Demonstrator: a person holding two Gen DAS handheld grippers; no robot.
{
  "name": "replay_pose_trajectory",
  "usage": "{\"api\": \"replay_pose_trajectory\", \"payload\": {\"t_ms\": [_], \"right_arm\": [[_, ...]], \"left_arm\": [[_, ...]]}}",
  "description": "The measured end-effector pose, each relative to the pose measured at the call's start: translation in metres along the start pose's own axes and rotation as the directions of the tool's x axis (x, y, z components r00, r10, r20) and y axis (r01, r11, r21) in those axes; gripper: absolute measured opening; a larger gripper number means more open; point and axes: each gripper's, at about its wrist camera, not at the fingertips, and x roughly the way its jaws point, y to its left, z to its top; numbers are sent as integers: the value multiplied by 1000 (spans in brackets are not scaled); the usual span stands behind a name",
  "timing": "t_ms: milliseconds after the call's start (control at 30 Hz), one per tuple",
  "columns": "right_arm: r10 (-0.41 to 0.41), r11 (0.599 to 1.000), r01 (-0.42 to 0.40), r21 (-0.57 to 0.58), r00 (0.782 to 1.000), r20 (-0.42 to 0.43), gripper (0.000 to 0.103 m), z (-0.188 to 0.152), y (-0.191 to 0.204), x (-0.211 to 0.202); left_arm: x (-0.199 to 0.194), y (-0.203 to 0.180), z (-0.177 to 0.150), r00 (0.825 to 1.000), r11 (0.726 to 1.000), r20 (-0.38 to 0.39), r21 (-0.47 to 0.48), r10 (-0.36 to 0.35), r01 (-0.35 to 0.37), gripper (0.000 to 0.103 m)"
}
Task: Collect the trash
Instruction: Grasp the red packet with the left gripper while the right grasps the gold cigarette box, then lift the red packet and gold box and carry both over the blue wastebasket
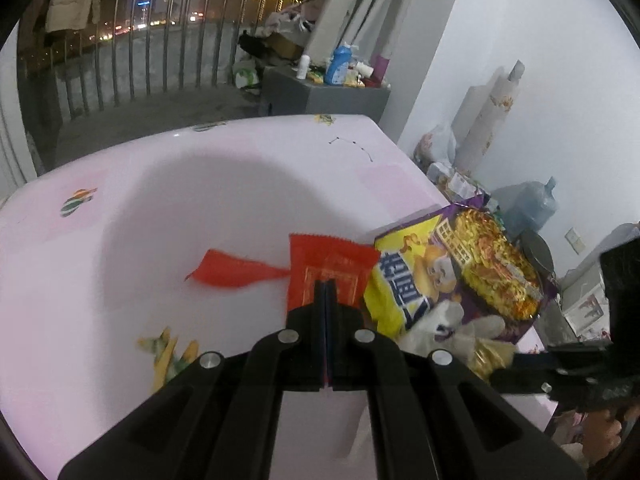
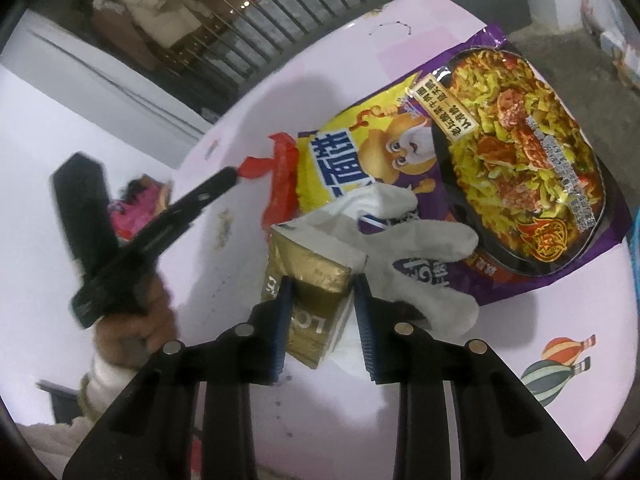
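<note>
Left wrist: left tongs (image 1: pixel 326 286) clenched on red wrapper (image 1: pixel 320 264); right tongs (image 2: pixel 322 290) grasping half-hidden gold box (image 2: pixel 310 304).

gold box (image 2: pixel 308 304) partly hidden by jaws, white crumpled paper (image 2: pixel 412 240) covering noodle packet (image 2: pixel 500 152), hand (image 2: pixel 140 320) blurred

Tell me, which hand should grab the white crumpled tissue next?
Probably the right. Its gripper straddles the gold box, and the tissue lies right beside it. The left gripper is farther off, jaws shut on the red wrapper.
</note>
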Motion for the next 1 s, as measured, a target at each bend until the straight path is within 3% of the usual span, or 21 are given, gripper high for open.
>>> {"api": "replay_pose_trajectory", "payload": {"t_ms": [200, 267, 500, 567, 800, 1000], "right_arm": [[86, 995, -87, 55, 996, 24, 27, 10, -12, -16], [72, 995, -75, 62, 996, 49, 26, 16, -16, -22], [-76, 997, 73, 36, 992, 103, 26, 37, -28, -14], [-96, 995, 93, 33, 991, 96, 26, 41, -28, -1], [-88, 996, 86, 30, 993, 82, 26, 48, -23, 23], [-61, 997, 58, 43, 995, 79, 25, 50, -28, 27]], "left_arm": [[12, -4, 7, 999, 1000, -30, 12, -20, 20, 0], [15, -5, 9, 999, 999, -34, 11, -30, 30, 2], [24, -17, 11, 998, 998, -44, 40, -50, 51, 37], [29, -21, 12, 998, 998, -49, 57, -33, 36, 39], [59, -19, 15, 994, 1000, -109, 27, 20, -17, 38], [61, -8, 14, 995, 1000, -100, -27, 3, -5, 15]]}}
